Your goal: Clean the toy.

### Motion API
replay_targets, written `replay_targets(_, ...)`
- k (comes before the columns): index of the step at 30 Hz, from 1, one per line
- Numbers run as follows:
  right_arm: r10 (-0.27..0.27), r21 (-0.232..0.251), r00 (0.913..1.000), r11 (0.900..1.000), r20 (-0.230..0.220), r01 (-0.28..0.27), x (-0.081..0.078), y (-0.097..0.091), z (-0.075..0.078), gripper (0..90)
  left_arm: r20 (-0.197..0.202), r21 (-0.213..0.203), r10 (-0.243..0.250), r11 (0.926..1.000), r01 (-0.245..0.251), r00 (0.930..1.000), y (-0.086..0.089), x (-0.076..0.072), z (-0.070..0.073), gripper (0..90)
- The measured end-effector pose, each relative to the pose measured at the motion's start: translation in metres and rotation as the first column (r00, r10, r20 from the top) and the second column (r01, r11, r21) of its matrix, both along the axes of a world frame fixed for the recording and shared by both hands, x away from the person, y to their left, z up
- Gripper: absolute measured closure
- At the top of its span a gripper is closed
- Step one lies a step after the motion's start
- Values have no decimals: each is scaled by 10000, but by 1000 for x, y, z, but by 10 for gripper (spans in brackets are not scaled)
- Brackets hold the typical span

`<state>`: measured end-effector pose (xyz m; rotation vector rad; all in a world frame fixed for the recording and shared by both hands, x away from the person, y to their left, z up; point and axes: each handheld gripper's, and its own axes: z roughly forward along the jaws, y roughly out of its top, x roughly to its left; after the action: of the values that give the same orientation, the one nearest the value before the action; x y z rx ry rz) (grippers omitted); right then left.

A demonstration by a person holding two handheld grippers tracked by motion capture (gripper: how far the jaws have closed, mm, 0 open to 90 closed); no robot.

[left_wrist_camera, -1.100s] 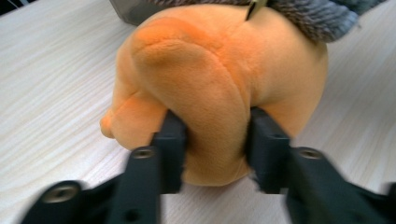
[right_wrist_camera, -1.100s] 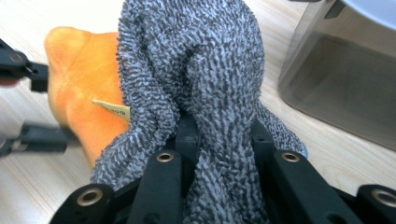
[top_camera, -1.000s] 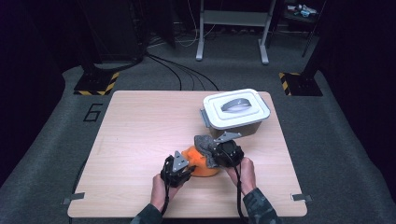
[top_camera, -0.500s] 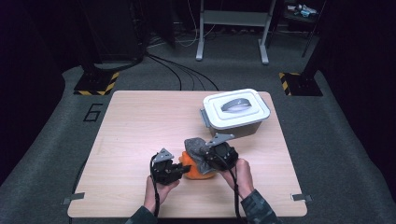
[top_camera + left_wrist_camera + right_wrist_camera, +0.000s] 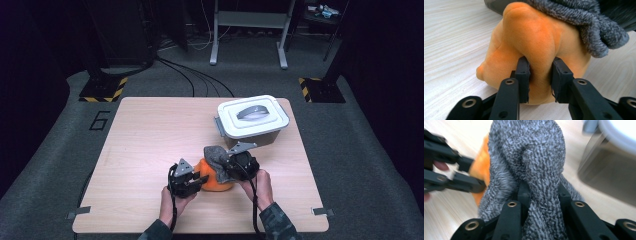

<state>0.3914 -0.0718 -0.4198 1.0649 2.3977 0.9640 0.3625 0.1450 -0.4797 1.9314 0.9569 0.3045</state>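
Note:
A soft orange cloth piece lies on the wooden table near its front edge, and a fuzzy grey cloth drapes over its far side. My left gripper pinches a fold of the orange piece. Its jaws have just been opening a little, but the pads still press on the fold. The right gripper is shut on a ridge of the grey cloth. From above, the left gripper is at the orange piece's left and the right gripper at its right.
A grey container with a white handled lid stands at the back right of the table, close behind the cloths, and also sits off to the right in the right gripper view. Bare tabletop stretches to the left and back left.
The cloth bundle and both grippers have shifted slightly toward the table's front edge. Both grips are kept.

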Motion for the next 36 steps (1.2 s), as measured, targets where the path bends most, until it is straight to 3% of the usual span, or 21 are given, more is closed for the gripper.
replay_targets(4,415,91,9978,9991,509,-421,-7,11,15,724,7,84,3,10000,-3,10000,0,1,0,711)
replay_targets(6,516,-236,9985,9984,186,-511,-6,21,9,725,-102,117,111,9999,-110,9999,1,0,-1,718)
replay_targets(8,630,-408,9974,9973,339,-616,-1,23,0,725,-189,-58,136,9999,-138,9997,5,0,-4,730)
replay_targets(9,504,-212,9985,9985,199,-500,0,21,-2,725,-254,-176,104,9998,-108,9996,7,1,-4,736)
replay_targets(12,455,-263,9989,9986,138,-451,1,14,-1,724,-257,-251,149,9996,-156,9996,8,1,-5,741)
replay_targets(13,1,-462,10000,9989,91,3,2,-1,-3,724,-239,-260,131,9996,-138,9996,8,1,-5,742)
replay_targets(15,-490,-412,9988,9980,-85,486,4,-14,-9,724,-331,-419,207,9989,-220,9992,8,0,-6,742)
replay_targets(18,-670,-269,9971,9975,-368,660,5,-27,-20,725,-221,-252,59,9997,-64,9997,7,0,-5,735)
replay_targets(20,-688,-112,9967,9976,-424,683,3,-26,-23,727,-67,38,107,9999,-107,9999,6,-3,-1,592)
replay_targets(22,-598,-286,9977,9978,-308,590,3,-22,-23,729,45,207,189,9996,-190,9998,5,-3,1,462)
replay_targets(25,-626,-398,9972,9973,-397,610,4,-18,-21,728,167,352,108,9993,-114,9998,2,-2,-3,604)
replay_targets(27,-621,-342,9978,9974,215,628,-1,-15,-4,726,274,236,198,9995,-205,9994,2,-6,-4,687)
replay_targets(29,-68,151,9983,9999,580,59,-9,-3,11,726,288,296,203,9993,-211,9994,-1,-8,-5,706)
replay_targets(30,155,42,9988,9999,472,-157,-13,10,15,726,352,354,203,9991,-216,9992,-2,-8,-4,711)
replay_targets(31,155,42,9988,9999,472,-157,-13,10,15,726,352,354,203,9991,-216,9992,-2,-8,-4,720)
replay_targets(32,801,-762,9946,9943,662,-750,-11,34,7,727,193,415,335,9986,-343,9993,1,-7,-5,732)
replay_targets(33,811,-1039,9943,9919,699,-736,-10,38,4,728,78,225,369,9991,-370,9993,5,-5,-7,737)
replay_targets(34,874,-1099,9932,9908,767,-787,-8,38,1,728,-91,-82,363,9993,-364,9993,8,-4,-8,740)
replay_targets(36,663,-669,9969,9957,418,-634,-7,30,2,728,-105,-223,370,9991,-372,9993,10,-5,-10,745)
